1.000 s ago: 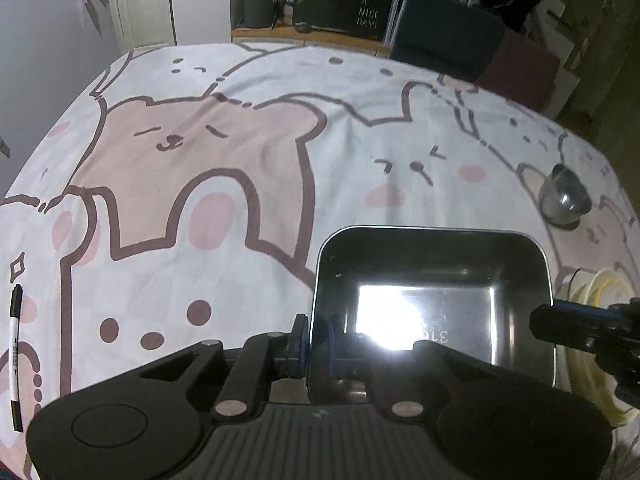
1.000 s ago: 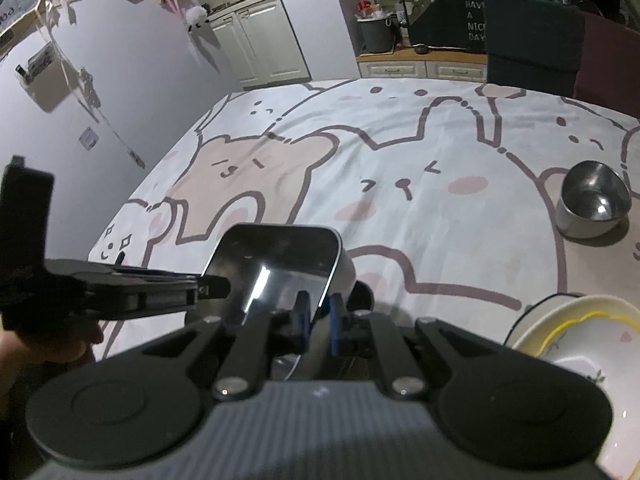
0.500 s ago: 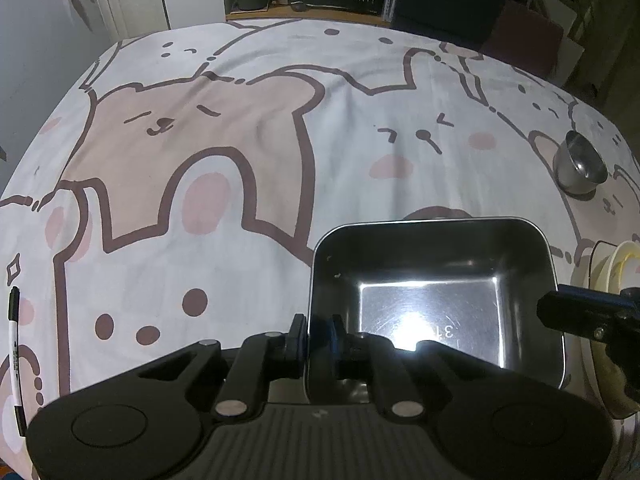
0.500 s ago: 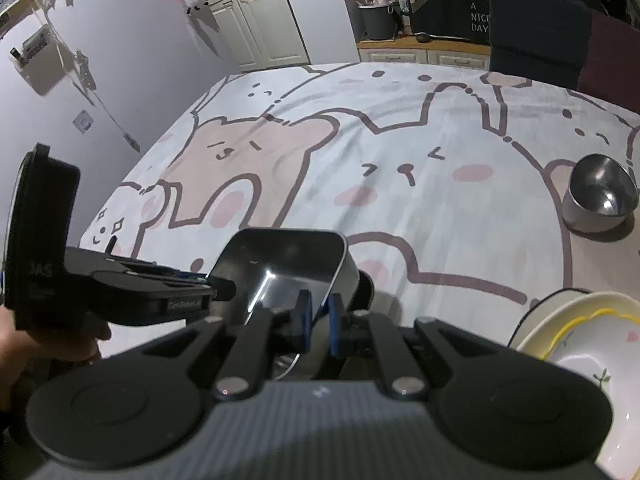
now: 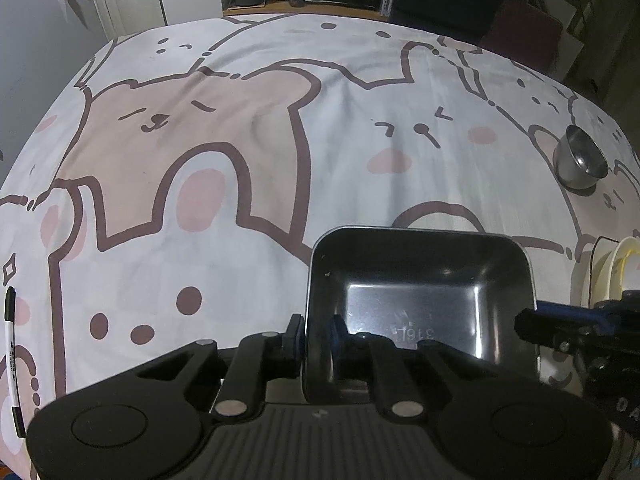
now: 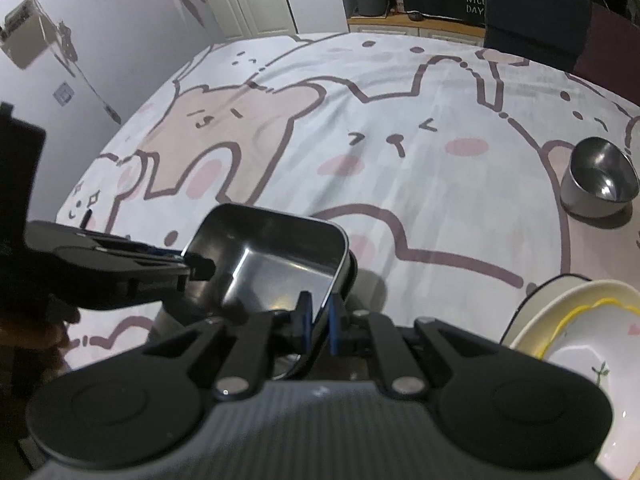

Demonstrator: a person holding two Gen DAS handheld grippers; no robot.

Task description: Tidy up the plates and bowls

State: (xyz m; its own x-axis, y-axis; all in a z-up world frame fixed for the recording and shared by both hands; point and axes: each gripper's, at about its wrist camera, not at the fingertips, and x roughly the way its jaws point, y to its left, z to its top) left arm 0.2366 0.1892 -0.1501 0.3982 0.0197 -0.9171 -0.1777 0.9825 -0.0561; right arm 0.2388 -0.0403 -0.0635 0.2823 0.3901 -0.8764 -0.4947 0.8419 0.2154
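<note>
A rectangular steel tray [image 5: 420, 280] is held in the air above the cartoon tablecloth by both grippers. My left gripper [image 5: 316, 336] is shut on its near left rim. My right gripper [image 6: 319, 320] is shut on its right rim; the tray [image 6: 276, 256] tilts in the right wrist view. The right gripper also shows at the right edge of the left wrist view [image 5: 568, 328], and the left gripper at the left of the right wrist view [image 6: 120, 264]. A round steel bowl [image 5: 580, 160] [image 6: 600, 180] stands far right. A stack of cream plates [image 6: 580, 340] [image 5: 616, 272] sits near right.
A black-and-white marker pen [image 5: 12, 360] lies at the table's left edge. Dark chairs [image 6: 536, 20] stand behind the far edge. The tablecloth [image 5: 240, 140] covers the whole table.
Both grippers have lifted the tray higher off the table. It now tilts more in the right wrist view. The bowl and plates have not moved.
</note>
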